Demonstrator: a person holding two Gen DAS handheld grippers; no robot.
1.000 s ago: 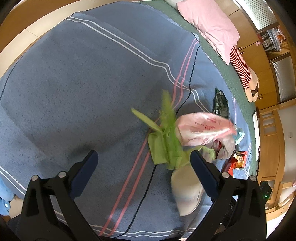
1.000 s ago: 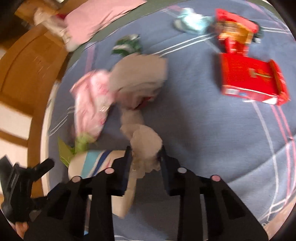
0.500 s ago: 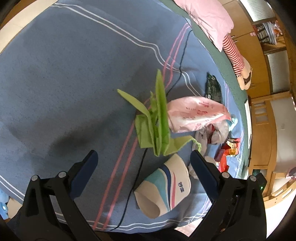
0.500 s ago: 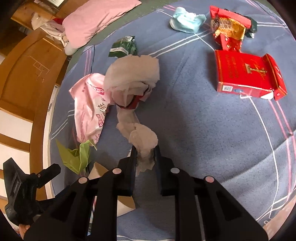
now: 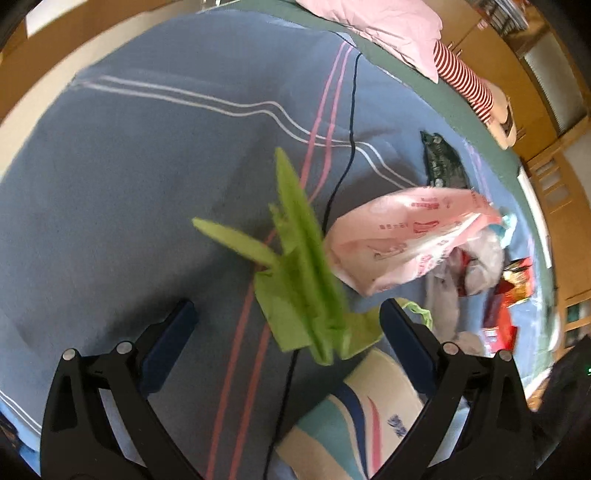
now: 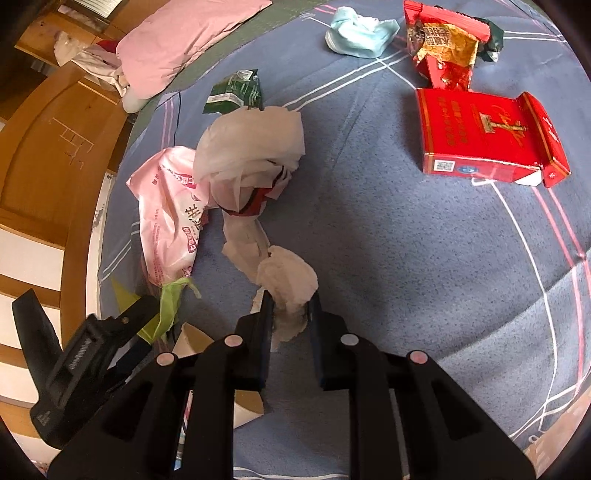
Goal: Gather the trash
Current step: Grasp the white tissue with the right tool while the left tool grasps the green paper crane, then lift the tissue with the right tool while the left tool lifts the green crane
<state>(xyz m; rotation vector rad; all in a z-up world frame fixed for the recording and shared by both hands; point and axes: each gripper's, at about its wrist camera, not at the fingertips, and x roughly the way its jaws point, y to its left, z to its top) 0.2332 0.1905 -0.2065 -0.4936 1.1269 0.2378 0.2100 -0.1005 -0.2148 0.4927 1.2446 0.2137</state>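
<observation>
Two hand-held grippers over a blue striped blanket (image 6: pixel 424 258) on a bed. Left hand-held gripper (image 5: pixel 286 317): fingers spread wide apart, nothing between the pads, hovering above a folded green paper shape (image 5: pixel 303 280) that looks blurred. A thin black cable (image 5: pixel 347 155) runs along the blanket past the green paper. Just right of the paper, a pink plastic bag (image 5: pixel 406 240) with red print, lying on its side. Below it, near the left gripper's right finger, a paper cup (image 5: pixel 354 424) with teal, navy and pink stripes, tipped over.

In the right wrist view: pink pillow (image 6: pixel 184 40) at far upper left, a dark green wrapper (image 6: pixel 236 92) beside the cable end. A white crumpled plastic bag (image 6: pixel 251 147) rests against the pink bag, red and black print showing underneath. From it a twisted strip trails down to a wad of white tissue (image 6: pixel 288 288). Right hand-held gripper (image 6: pixel 290 306): fingers drawn close, clamped on the lower part of that tissue wad.

Further right, well apart: light blue face mask (image 6: pixel 360 33), torn red snack wrapper (image 6: pixel 443 40), open red carton (image 6: pixel 484 136) lying flat.
</observation>
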